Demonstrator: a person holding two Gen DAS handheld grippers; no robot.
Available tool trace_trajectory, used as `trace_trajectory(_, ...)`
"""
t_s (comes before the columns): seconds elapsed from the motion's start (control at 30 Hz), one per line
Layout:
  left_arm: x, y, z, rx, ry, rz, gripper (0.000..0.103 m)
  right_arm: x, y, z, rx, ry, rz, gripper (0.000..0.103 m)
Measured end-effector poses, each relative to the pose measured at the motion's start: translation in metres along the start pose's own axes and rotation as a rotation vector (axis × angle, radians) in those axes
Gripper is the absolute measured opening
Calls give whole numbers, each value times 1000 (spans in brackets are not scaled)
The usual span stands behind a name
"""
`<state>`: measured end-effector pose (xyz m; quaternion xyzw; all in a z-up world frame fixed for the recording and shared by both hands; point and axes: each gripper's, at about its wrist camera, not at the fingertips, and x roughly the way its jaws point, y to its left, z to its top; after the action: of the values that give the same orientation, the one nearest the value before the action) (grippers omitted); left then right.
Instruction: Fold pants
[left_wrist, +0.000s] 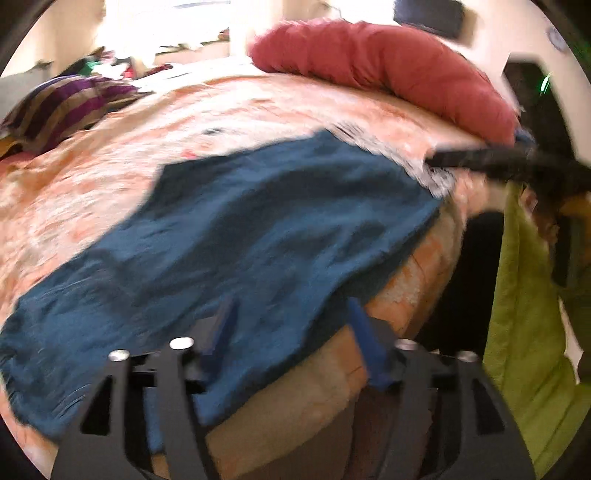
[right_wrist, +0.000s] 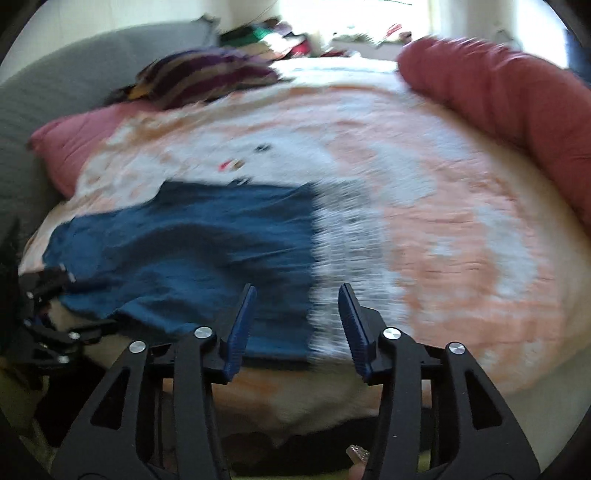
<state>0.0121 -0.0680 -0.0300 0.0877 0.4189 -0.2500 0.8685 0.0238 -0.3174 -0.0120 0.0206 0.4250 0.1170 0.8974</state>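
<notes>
Left wrist view: the left tongs (left_wrist: 291, 325) are spread, with both blue pads apart and nothing between them. The blue pants (left_wrist: 236, 236) lie flat directly ahead of the tongs, on a peach and white bedspread (left_wrist: 110, 155), with their near edge hanging over the side of the bed just in front of the pads. Beyond the pants, to the far right of the tongs, lies a red bolster (left_wrist: 388, 70); to the far left lies a striped cushion (left_wrist: 62, 107). At the right, a green cloth (left_wrist: 524, 332) hangs down. This view is blurred and no writing can be read. Right wrist view: the right tongs (right_wrist: 295, 321) are spread, holding nothing. The pants (right_wrist: 192, 251) lie ahead and to the left of these tongs, reaching in front of the left pad; the right pad stands over bare bedspread (right_wrist: 461, 240). The left tongs (right_wrist: 51, 314) appear at the far left edge, beside the pants. No brand, label or lettering is legible.
</notes>
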Motion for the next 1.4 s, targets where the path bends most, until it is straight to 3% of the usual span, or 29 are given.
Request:
trace_trajectory(0.1, -28, 36, -6, -123, -42, 74, 73, 25, 1, -2, -11, 75, -38, 41)
trace_trajectory(0.17, -48, 71, -17, -233, -51, 194, 76, 34, -7, -8, 31, 108, -32, 42)
trace_trajectory(0.2, -56, 88, -24, -283, -48, 265, 86, 36, -11, -10, 55, 113, -17, 42)
trace_trajectory(0.33, -70, 135, -43, -403, -6, 453, 87, 34, -15, -12, 92, 98, 19, 46)
trace_trajectory(0.47, -55, 154, -49, -485, 50, 419, 85, 34, -10, -14, 74, 100, 12, 49)
trace_trajectory(0.5, -51, 153, -49, -467, 54, 435, 69, 33, -10, -15, 76, 99, 12, 49)
trace_trajectory(0.53, -49, 152, -47, -448, 52, 470, 43, 33, -12, -14, 82, 98, 12, 49)
trace_trajectory(0.57, -51, 155, -46, -446, 41, 490, 37, 32, -13, -15, 87, 97, 6, 49)
trace_trajectory(0.63, -61, 162, -45, -483, 10, 454, 33, 31, -16, -15, 96, 99, 4, 49)
trace_trajectory(0.87, -57, 170, -51, -462, 28, 483, 39, 33, -15, -17, 84, 113, -14, 50)
trace_trajectory(1.0, -73, 172, -50, -488, -10, 495, 57, 31, -14, -17, 85, 105, -8, 51)
trace_trajectory(1.1, -89, 165, -42, -471, -56, 515, 62, 24, -10, -13, 72, 65, -4, 54)
trace_trajectory(1.2, -98, 156, -24, -453, -112, 475, 73, 15, -3, -3, 38, 10, 4, 56)
trace_trajectory(1.4, -68, 129, 26, -366, -135, 337, 73, 15, 0, 18, 19, -23, 10, 59)
